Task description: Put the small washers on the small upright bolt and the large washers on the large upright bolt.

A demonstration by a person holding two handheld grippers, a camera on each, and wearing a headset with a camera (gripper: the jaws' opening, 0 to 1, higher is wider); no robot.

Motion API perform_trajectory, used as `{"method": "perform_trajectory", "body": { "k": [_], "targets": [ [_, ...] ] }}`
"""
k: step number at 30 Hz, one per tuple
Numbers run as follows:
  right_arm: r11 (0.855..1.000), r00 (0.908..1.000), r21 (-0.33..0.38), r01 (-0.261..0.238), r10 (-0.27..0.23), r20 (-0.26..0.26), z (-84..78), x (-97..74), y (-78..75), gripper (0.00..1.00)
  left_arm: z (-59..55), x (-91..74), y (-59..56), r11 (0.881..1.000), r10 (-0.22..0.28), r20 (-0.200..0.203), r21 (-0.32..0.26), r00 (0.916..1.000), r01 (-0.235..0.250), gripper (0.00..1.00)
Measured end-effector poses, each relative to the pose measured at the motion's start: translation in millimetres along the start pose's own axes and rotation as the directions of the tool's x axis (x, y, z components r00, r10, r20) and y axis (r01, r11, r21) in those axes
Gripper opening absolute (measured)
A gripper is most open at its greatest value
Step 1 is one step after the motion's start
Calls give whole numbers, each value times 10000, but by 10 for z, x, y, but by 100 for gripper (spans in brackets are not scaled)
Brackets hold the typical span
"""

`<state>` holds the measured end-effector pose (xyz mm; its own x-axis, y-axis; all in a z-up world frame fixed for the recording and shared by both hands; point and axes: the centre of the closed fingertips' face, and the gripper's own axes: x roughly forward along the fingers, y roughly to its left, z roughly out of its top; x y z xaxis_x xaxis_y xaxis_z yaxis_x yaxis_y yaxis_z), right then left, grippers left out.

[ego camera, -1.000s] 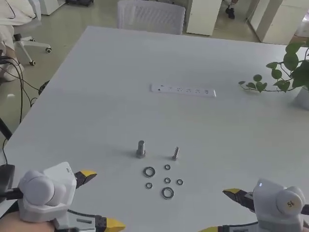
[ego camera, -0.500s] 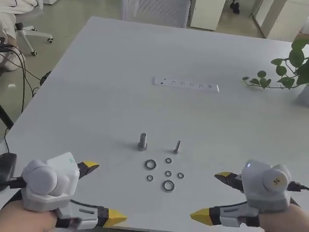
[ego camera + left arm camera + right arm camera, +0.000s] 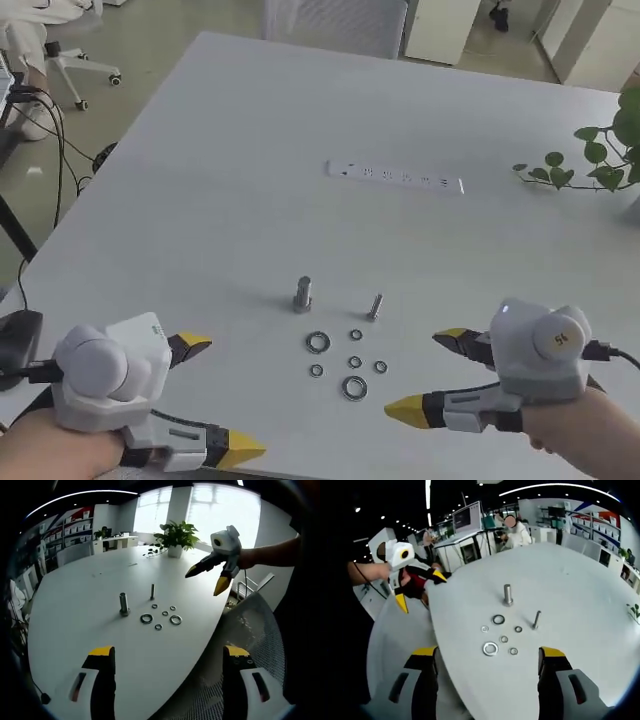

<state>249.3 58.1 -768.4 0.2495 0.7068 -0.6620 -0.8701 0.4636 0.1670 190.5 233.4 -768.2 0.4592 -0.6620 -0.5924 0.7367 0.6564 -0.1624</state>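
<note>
Head view: large washers (image 3: 318, 343) and small washers (image 3: 355, 362) lie loose on table (image 3: 250, 180), clustered just in front of large bolt (image 3: 303, 294) and small bolt (image 3: 375, 306). Both bolts upright, nothing on them yet. Left gripper (image 3: 228, 397) and right gripper (image 3: 416, 373) empty, jaws spread wide, flanking cluster, likely readied for first pick. Versus one second ago: right gripper has risen and closed in on washers. Left gripper much where it was. Washers and bolts unmoved.

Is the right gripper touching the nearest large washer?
Apart. The head view shows bare table between the right gripper and that large washer, jaws open.
</note>
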Motion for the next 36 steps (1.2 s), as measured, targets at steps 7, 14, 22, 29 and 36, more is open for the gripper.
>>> {"method": "perform_trajectory", "body": {
  "k": [7,14,22,29,36],
  "targets": [
    [9992,9991,-267,-294,285,-318,62,120,24,77,-32,0,-3,10000,-56,-84,2,9999,56,88],
    [9970,9976,-653,-426,389,-566,140,215,18,76,-65,9,-17,9999,-106,-170,-55,9998,105,88],
    [9938,9943,-934,-604,516,-934,170,366,4,75,-66,-2,-19,9999,-108,-138,-54,9998,108,88],
    [9894,9904,-1188,-841,698,-1196,203,483,-15,75,-61,-31,-37,9997,-242,-13,-40,9997,242,88],
    [9860,9864,-1286,-1059,878,-1393,268,575,-20,74,-90,-40,-7,9997,-207,-107,-142,9997,206,89]
  ]
}}
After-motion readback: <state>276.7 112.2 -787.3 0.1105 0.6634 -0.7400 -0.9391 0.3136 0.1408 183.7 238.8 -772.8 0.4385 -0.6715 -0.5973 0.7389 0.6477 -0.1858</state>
